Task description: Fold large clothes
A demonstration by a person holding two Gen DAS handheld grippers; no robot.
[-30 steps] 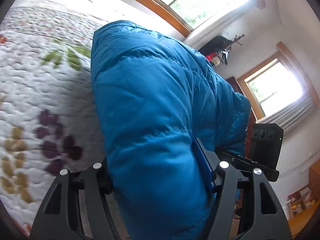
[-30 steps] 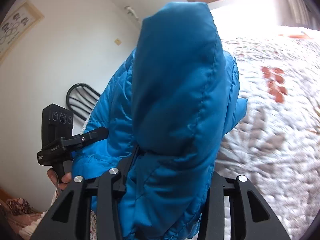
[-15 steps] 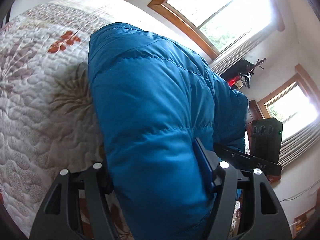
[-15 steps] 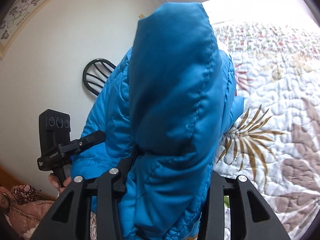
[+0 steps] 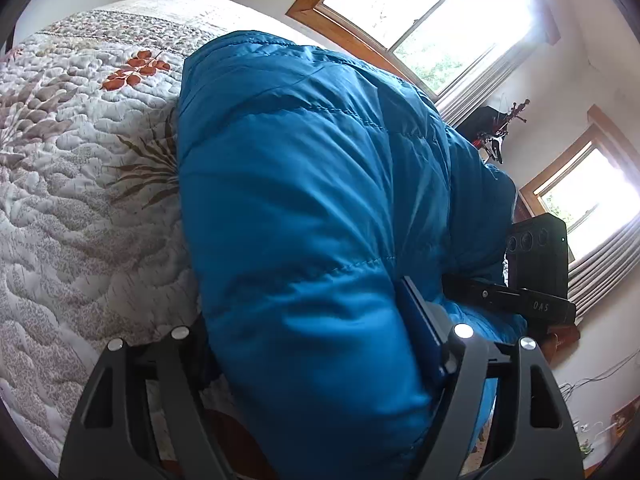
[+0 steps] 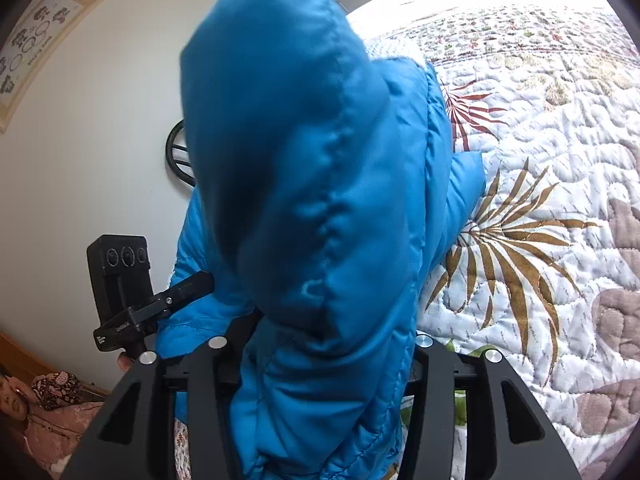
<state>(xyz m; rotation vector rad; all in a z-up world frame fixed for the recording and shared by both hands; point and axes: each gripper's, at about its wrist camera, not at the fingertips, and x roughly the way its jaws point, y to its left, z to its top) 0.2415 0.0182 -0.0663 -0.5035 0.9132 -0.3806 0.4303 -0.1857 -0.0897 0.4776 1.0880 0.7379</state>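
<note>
A bed [image 5: 72,208] under a quilted floral coverlet [image 6: 540,184] (leaf motifs).

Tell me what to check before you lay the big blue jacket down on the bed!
1. Left gripper gripping the blue jacket: ok, fabric bunched between its jaws.
2. Right gripper gripping it too: ok.
3. Jacket lifted above the quilt: ok, it hangs from both grippers.
4. Bare quilt beside the jacket to lay it on: ok in both views.
5. Sleeves lying straight: cannot tell, the bulk hides them.
6. Zipper closed: cannot tell.
</note>
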